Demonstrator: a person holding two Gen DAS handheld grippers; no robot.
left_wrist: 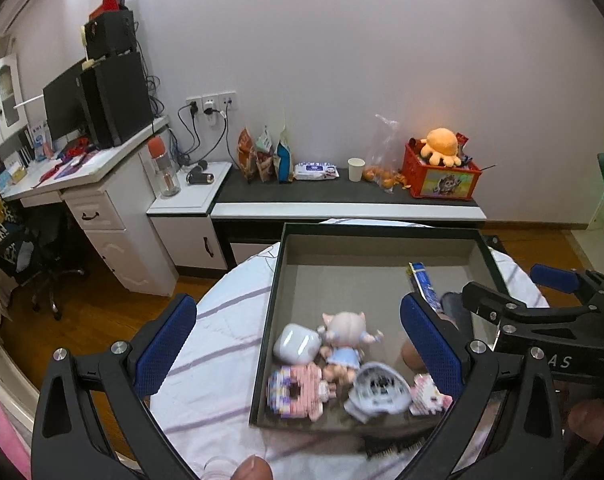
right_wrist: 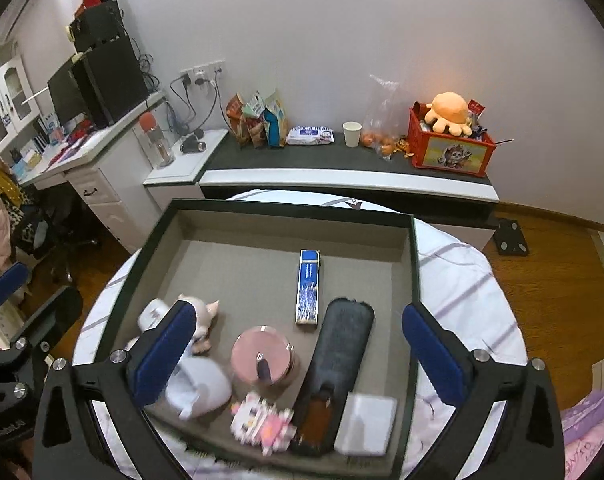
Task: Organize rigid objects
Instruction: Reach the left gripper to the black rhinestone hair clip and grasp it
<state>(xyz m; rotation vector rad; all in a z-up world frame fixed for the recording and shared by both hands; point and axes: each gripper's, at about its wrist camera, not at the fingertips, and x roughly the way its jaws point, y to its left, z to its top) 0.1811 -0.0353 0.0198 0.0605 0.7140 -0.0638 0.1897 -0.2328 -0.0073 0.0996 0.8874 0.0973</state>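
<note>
Step in hand: I judge I am between picks, with most of the small things already lying in the tray (right_wrist: 413, 280) and both grippers hanging over its near edge holding nothing.
Left gripper (left_wrist: 298, 344): fingers spread wide, the blue pads well apart and touching nothing; it sits over the tray's near left corner.
Right gripper (right_wrist: 298, 348): fingers also spread wide and empty; it hovers above the near row in the tray.
Near row, left to right: pink block figure (left_wrist: 298, 390), then the pale grey domed toy (left_wrist: 376, 390), then the pink-and-white block cat (right_wrist: 262, 422), then the brown bottle (right_wrist: 317, 416), then the white flat box (right_wrist: 367, 422) in the near right corner.
Middle of tray: white earbud case (left_wrist: 296, 342) just beside the pig doll (left_wrist: 344, 344) on the left; pink round tin (right_wrist: 262, 356) in the centre; dark case (right_wrist: 344, 340) running from the bottle toward the far side.
Further in: blue slim box (right_wrist: 309, 286), lying lengthwise just left of the dark case's far end; the far half of the tray floor is bare.
Under the tray: round table with a white striped cloth (right_wrist: 462, 280).
Far side: dark shelf (right_wrist: 310, 160) along the wall with snack bags, a paper cup and a red crate (right_wrist: 450, 152) holding an orange plush.
Next move: I judge it calls for picking one crowded near piece and closing on it squarely, then setting it in the bare far half.
Risk: the near row is packed tight, so a wide finger could nudge a neighbour.
</note>
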